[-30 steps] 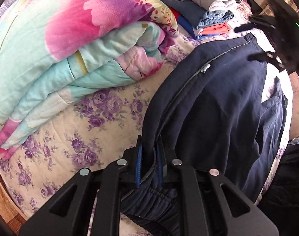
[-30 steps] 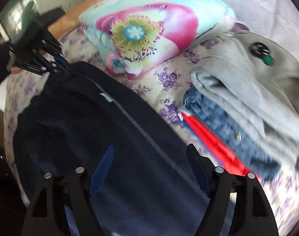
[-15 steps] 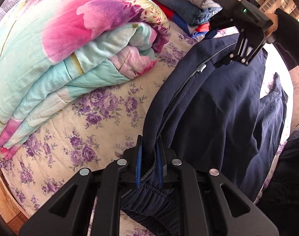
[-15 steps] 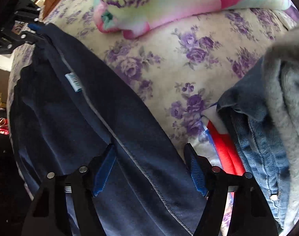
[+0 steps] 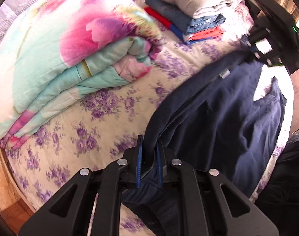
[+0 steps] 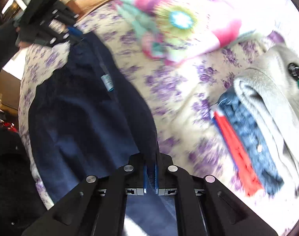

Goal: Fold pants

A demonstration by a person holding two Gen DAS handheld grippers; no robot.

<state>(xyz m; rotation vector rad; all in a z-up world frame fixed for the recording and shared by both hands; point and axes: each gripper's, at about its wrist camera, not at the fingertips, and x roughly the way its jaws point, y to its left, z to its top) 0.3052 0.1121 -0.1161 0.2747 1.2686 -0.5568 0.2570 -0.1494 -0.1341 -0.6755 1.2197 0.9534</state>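
On the bed [image 5: 102, 106], pants [image 5: 218, 106] lie lengthwise, not folded across; left gripper [image 5: 148, 157] and right gripper [image 6: 150, 172] each pinch one end.

Left gripper [image 5: 149, 147]: fingers [image 5: 138, 161] nearly closed, clamped on a fold of the pants [image 5: 228, 106], pointing toward the far end. Right gripper [image 6: 150, 169]: fingers [image 6: 144, 177] pinched tight on the same pants at the opposite end, facing back at the left one.
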